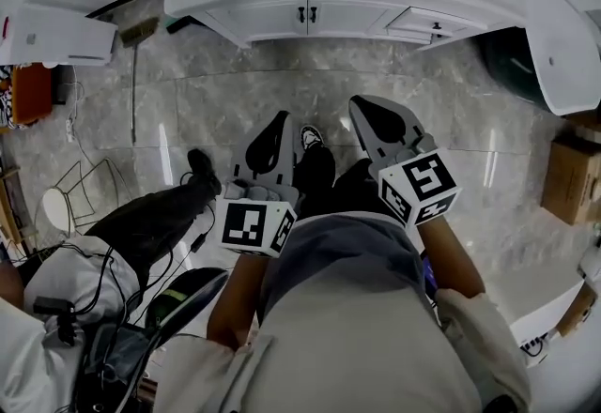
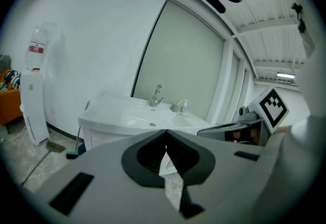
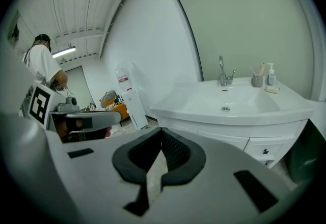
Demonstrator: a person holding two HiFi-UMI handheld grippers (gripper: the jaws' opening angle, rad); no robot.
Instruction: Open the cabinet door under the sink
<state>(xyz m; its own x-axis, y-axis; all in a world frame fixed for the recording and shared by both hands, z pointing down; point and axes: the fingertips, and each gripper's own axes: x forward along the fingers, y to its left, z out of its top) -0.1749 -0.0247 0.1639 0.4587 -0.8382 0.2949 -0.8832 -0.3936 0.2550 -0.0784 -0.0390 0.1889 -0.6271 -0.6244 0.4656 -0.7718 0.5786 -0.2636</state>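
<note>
Left gripper (image 2: 166, 134) and right gripper (image 3: 161, 131) pinched empty — cabinet door (image 1: 270, 19) (white, dark-handled) closed.

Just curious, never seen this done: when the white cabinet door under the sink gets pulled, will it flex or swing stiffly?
The cabinet door looks like a flat rigid panel, so it should probably swing as one piece, not flex. Its handle is small, dark and slim, so a grip on it may slip.

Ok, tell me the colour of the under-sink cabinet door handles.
Black handles on white doors; clearest in head view.
</note>
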